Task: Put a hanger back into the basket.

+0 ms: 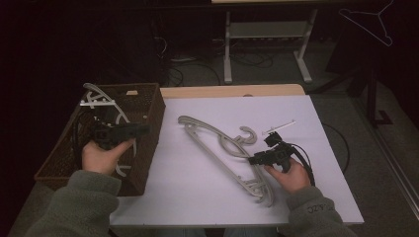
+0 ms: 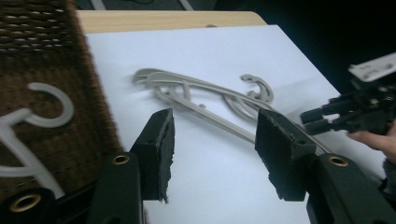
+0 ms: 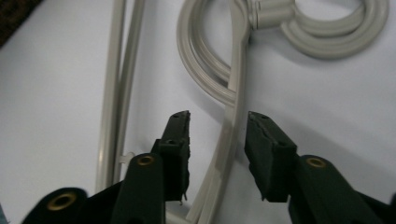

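A grey plastic hanger (image 1: 212, 143) lies diagonally on the white sheet (image 1: 197, 192), its hook (image 3: 327, 37) pointing right in the high view. My right gripper (image 1: 252, 159) is low over the hanger's lower arm. In the right gripper view its jaws (image 3: 218, 116) stand on either side of that arm (image 3: 233, 116), with a gap still showing on the left side, so it is open. My left gripper (image 1: 144, 129) hovers at the right rim of the brown wicker basket (image 1: 153, 106). Its jaws (image 2: 212, 149) are open with nothing between them.
Several pale hangers (image 1: 99, 98) lie in the basket at the table's left. A thin white stick (image 1: 279, 127) rests near the hook. A wire hanger (image 1: 375, 24) hangs at the far right, beyond the table. A desk frame (image 1: 267, 44) stands behind.
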A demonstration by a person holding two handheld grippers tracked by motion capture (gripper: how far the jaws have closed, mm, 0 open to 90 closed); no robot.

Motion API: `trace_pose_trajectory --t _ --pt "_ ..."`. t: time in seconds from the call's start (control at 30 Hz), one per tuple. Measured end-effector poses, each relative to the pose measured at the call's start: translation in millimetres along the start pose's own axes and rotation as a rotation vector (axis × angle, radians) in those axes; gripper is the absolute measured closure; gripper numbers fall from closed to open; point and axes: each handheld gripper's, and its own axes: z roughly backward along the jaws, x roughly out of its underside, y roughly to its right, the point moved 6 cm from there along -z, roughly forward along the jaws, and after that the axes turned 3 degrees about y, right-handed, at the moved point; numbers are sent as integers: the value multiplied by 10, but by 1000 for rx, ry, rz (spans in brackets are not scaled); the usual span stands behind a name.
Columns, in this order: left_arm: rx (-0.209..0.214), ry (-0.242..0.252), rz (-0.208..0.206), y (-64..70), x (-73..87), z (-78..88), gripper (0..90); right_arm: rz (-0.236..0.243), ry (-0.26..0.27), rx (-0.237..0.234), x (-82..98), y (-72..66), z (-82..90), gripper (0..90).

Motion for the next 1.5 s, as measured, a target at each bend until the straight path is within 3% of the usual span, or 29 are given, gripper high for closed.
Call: trace_pose_trajectory --t 0.2,0.4,0.6,0.77,1.0,1.2,1.23,1.5 --pt "32 -22 -14 125 53 -133 462 -39 -68 -9 25 69 -101 691" --pt "53 -35 -19 226 96 -234 458 -59 -82 -29 35 89 -117 769" --pt "84 -62 -29 368 187 -388 446 -132 -90 -50 47 92 -96 805" --pt "104 -83 -32 447 259 -487 441 -138 -48 -64 30 72 -21 815" --pt "120 -112 -37 529 328 -594 435 -177 -7 -133 26 34 99 820" --pt "127 -125 -40 571 363 -659 433 -182 10 -157 38 8 144 821" --pt "131 -127 -38 585 371 -673 433 -196 35 -175 40 12 184 821" --pt "152 -163 -40 664 456 -795 430 -222 89 -198 6 14 282 821"
